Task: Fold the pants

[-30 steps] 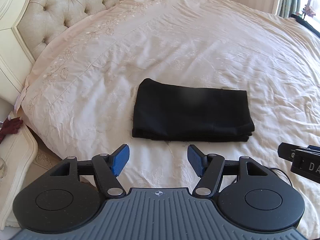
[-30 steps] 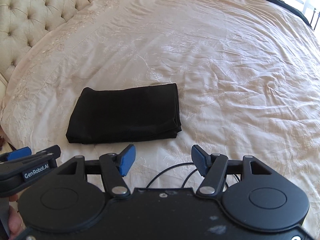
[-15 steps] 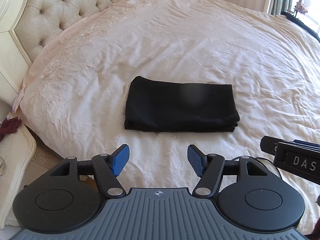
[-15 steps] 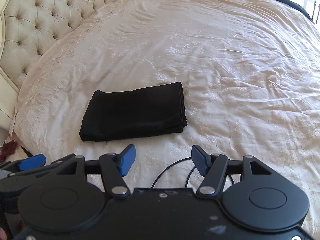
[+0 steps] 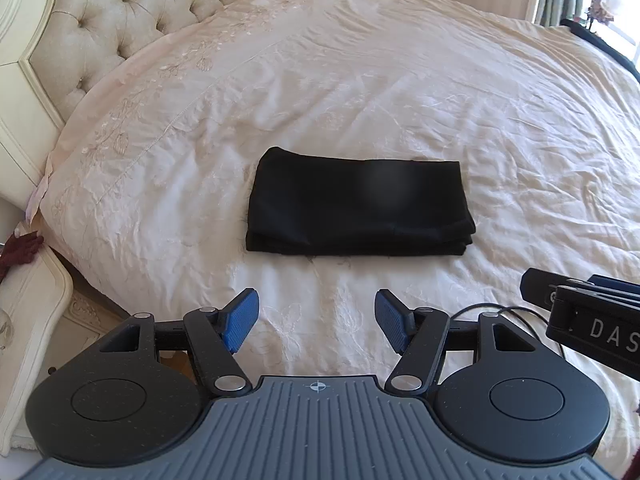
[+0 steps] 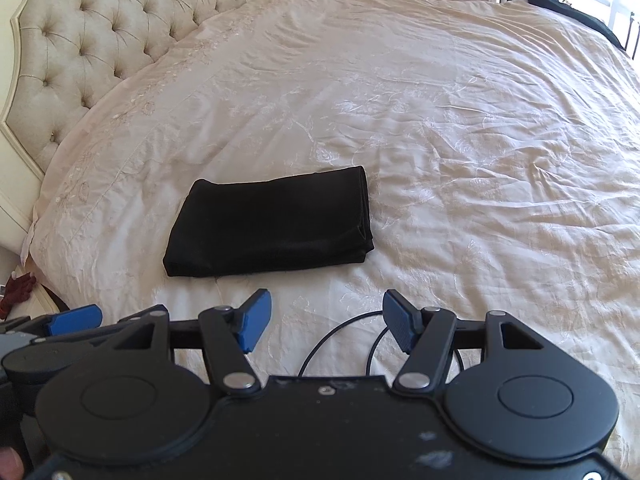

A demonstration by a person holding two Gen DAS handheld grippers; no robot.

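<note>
The black pants (image 5: 358, 204) lie folded into a flat rectangular stack on the cream bedspread (image 5: 360, 80). They also show in the right wrist view (image 6: 272, 222), left of centre. My left gripper (image 5: 316, 322) is open and empty, held back from the near edge of the pants. My right gripper (image 6: 326, 326) is open and empty too, set back and to the right of the pants. The right gripper's body (image 5: 592, 326) shows at the right edge of the left wrist view, and the left gripper's body (image 6: 60, 326) at the left edge of the right wrist view.
A tufted headboard (image 5: 132, 12) runs along the left. A cream nightstand (image 5: 28, 312) stands at the lower left beside the bed with a dark red item (image 5: 22, 248) on it. A black cable (image 6: 340, 344) lies on the bedspread. A dark bed-end rail (image 6: 576, 16) is at the far right.
Both grippers have drawn back and risen from the pants, which now look smaller and farther off. Both stay open. The pants have not moved.
</note>
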